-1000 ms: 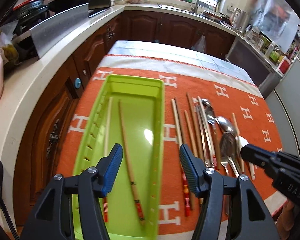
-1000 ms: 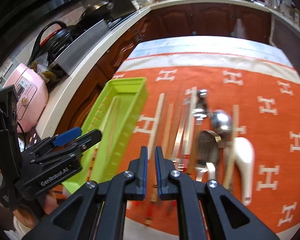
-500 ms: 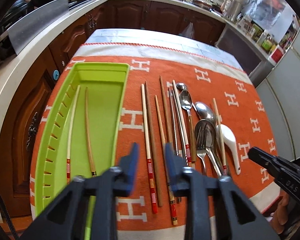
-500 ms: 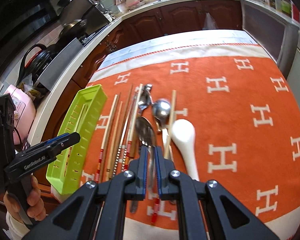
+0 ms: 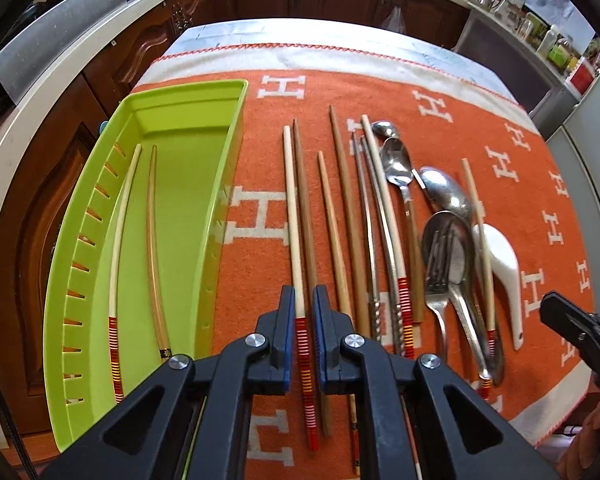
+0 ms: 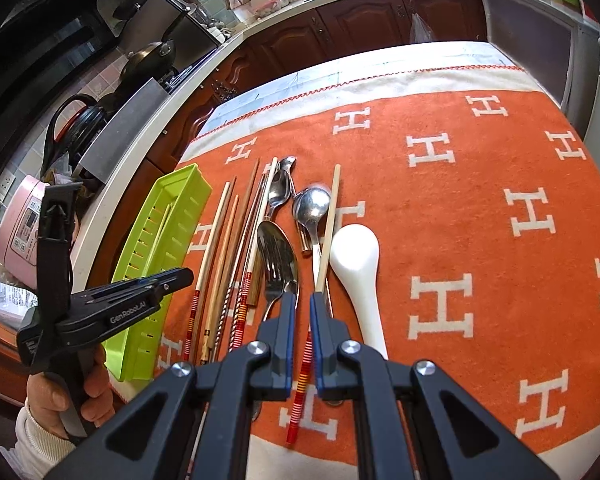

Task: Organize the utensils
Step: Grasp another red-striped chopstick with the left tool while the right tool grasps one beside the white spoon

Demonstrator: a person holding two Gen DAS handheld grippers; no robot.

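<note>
Chopsticks (image 5: 342,208) lie beside green tray (image 5: 220,184) | left gripper (image 5: 300,300) has just been closing, chopstick between its jaws | right gripper (image 6: 299,300) closed, nothing visibly gripped

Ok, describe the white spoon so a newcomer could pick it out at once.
Start at the orange cloth and find the row of utensils beside the green tray. At the end of that row farthest from the tray lies the white spoon. It is the only all-white, broad-bowled piece; its neighbours are shiny metal spoons and slim chopsticks.
</note>
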